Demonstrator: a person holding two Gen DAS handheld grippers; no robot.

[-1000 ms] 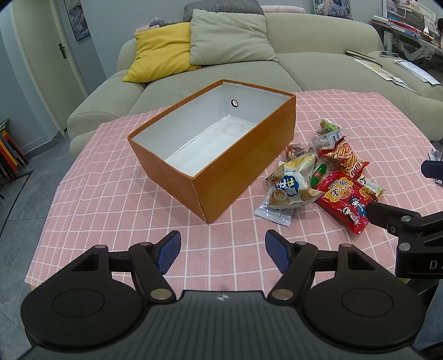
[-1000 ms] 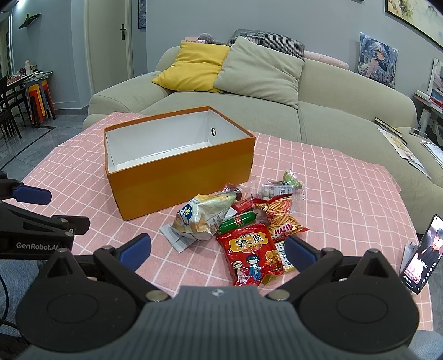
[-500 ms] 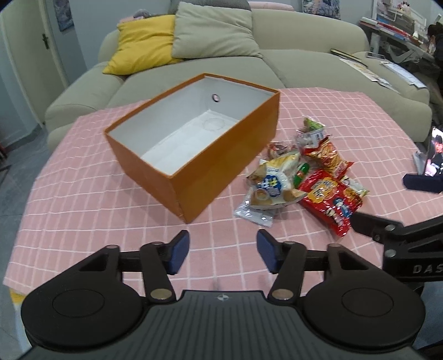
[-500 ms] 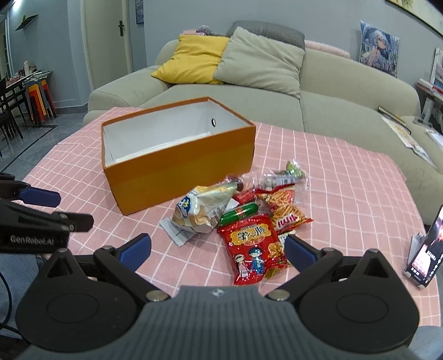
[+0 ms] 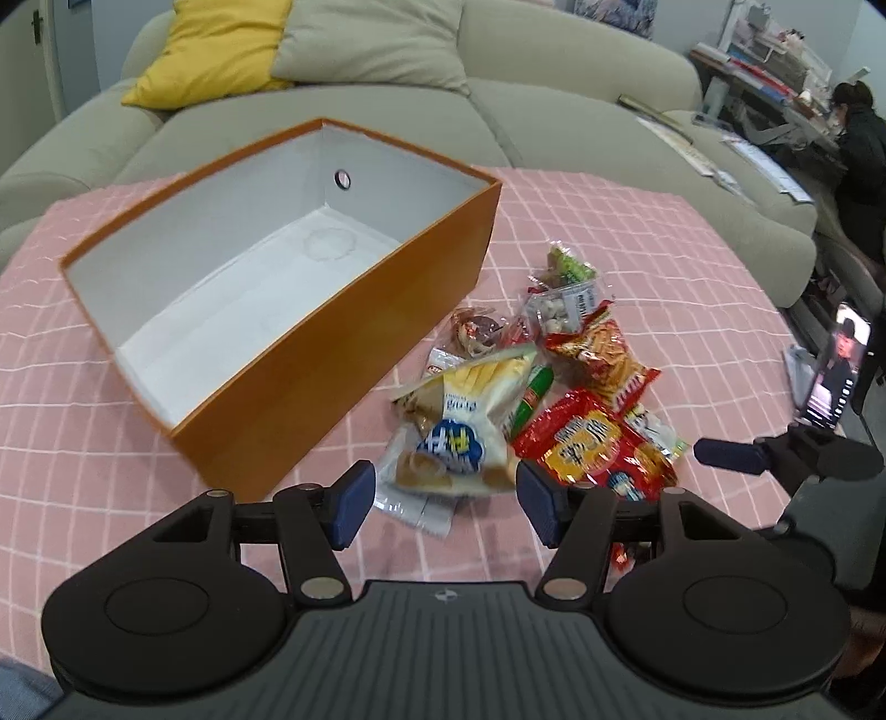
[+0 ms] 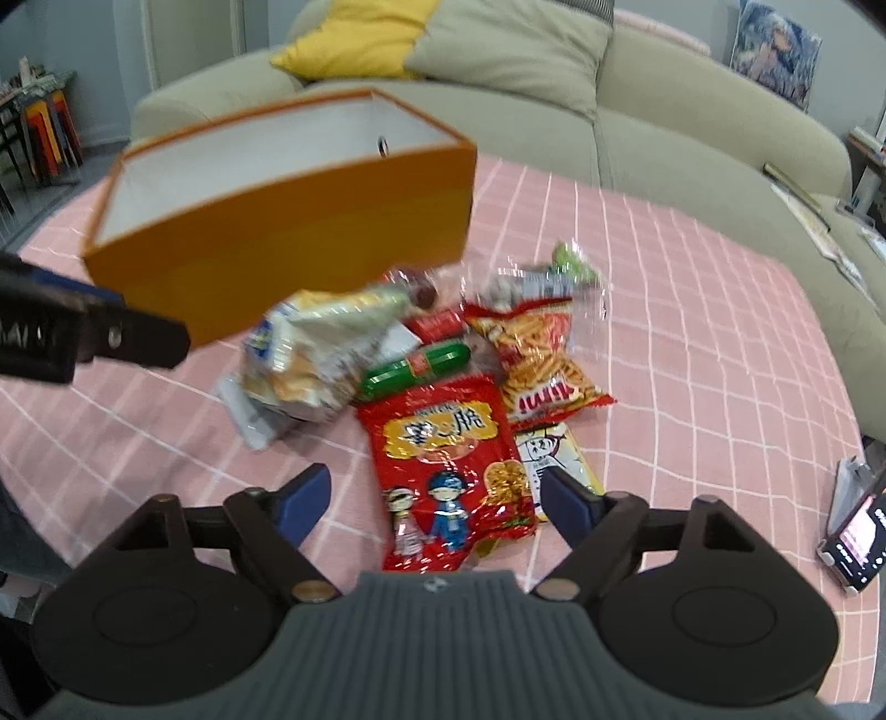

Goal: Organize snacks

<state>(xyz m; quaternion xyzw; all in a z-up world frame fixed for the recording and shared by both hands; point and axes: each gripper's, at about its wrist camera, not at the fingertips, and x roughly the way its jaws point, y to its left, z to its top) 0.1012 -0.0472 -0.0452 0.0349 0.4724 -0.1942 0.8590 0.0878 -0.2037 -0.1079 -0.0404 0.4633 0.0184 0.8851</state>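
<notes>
Heaped near the middle of the bench, just right of the orange box [image 5: 310, 310]: a pile of snacks [image 5: 531, 387]. At the near-left of the pile, a yellow-and-white bread bag [image 5: 459, 426] over a clear wrapper [image 5: 412, 507]; beside it a green sausage stick [image 6: 415, 368], then a big red packet [image 6: 443, 465] nearest the right gripper, an orange chip bag [image 6: 531, 354] behind that, a pale cartoon-printed pack [image 6: 548, 454] tucked under the red one. Farther back, small clear-wrapped sweets [image 5: 559, 310]. Box open-topped, white inside, nothing in it, set askew on the pink checked cloth [image 5: 637, 232].

Left gripper [image 5: 443, 495] low over the near edge, fingers [image 5: 351, 501] apart, bracketing the bread bag, not touching. Right gripper [image 6: 432, 498] fingers [image 6: 565, 507] also spread wide, over the red packet, gripping nothing.

Toward the right edge, a phone [image 5: 836, 371] propped upright, screen lit. Beyond the bench, a beige sofa [image 5: 554, 111] with a yellow cushion [image 5: 216, 50].
</notes>
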